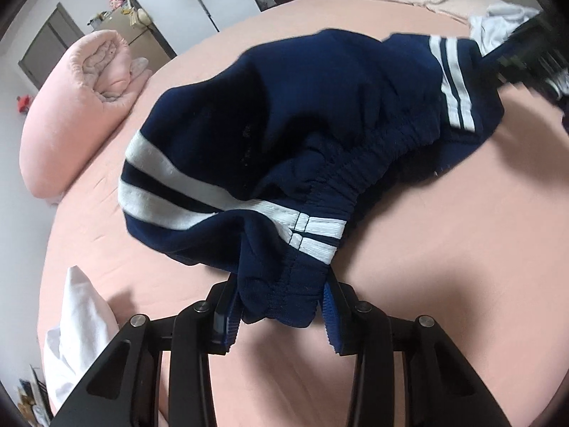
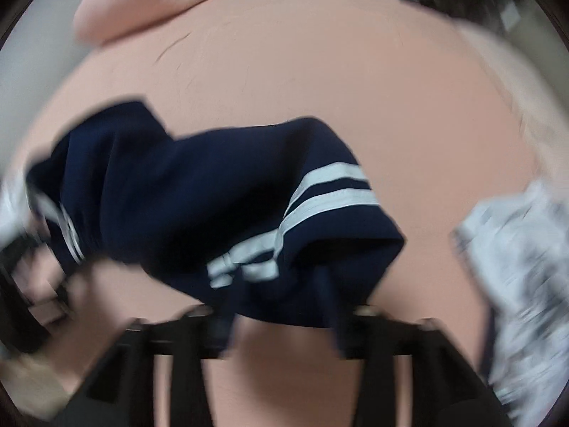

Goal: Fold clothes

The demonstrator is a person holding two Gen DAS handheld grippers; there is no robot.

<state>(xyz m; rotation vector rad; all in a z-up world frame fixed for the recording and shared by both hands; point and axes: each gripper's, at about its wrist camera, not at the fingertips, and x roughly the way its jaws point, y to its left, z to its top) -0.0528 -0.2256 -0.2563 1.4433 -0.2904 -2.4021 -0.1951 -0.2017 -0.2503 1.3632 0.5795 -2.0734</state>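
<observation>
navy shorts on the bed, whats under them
The navy shorts lie on the pink sheet, which shows all around them. Whether anything else sits beneath is hidden by the bunched fabric.

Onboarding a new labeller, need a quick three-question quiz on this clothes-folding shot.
1. True or false: the navy shorts lie neatly folded on the pink bed sheet.
2. Their stripes are: A red, B white, C yellow?
3. Which part of the shorts sits inside the left gripper?

Key: 1 false, they are crumpled. 2 B. 3 the elastic waistband.
</observation>
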